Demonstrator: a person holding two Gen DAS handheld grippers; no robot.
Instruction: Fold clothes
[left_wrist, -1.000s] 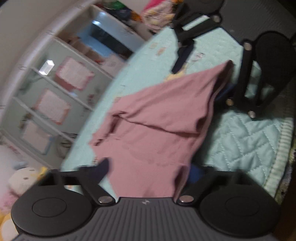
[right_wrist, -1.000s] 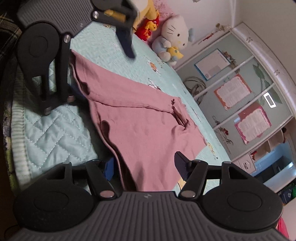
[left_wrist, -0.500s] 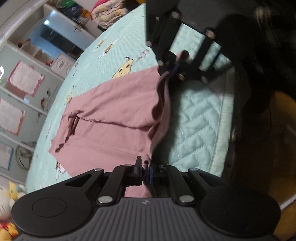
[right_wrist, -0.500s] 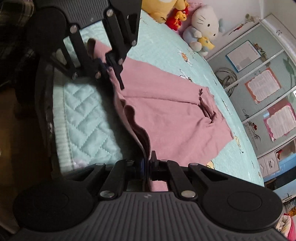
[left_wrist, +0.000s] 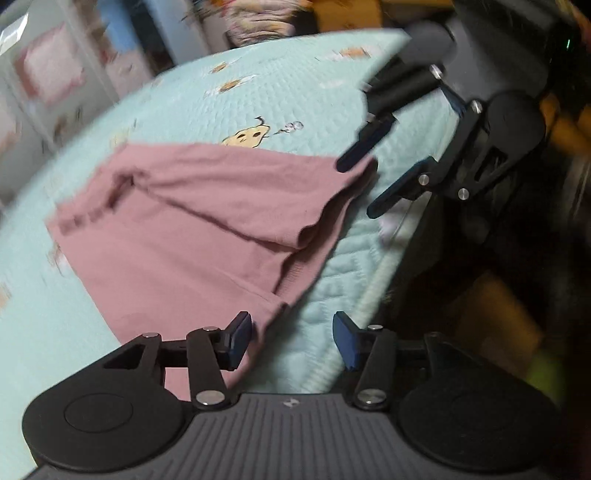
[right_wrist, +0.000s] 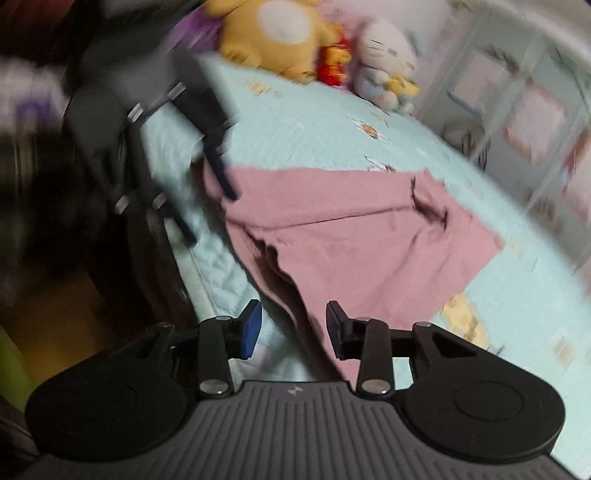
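Both grippers stand released over the near edge of a mint-green quilted bedspread (left_wrist: 303, 92): the left gripper (left_wrist: 291, 338) and right gripper (right_wrist: 293, 328) each show blue-padded fingers spread apart with nothing between them. A dusty-pink knit garment (left_wrist: 192, 221) lies spread across the bedspread, its rumpled, doubled-over hem at the near edge between the two tools. Plush toys, a yellow bear (right_wrist: 273, 33) and a white cat (right_wrist: 386, 55), sit at the bedspread's far edge.

A home bedroom: quilted mint bedspread (right_wrist: 295, 122), plush toys (right_wrist: 280, 33) upper centre, pale wardrobe doors (right_wrist: 535, 110) at right.
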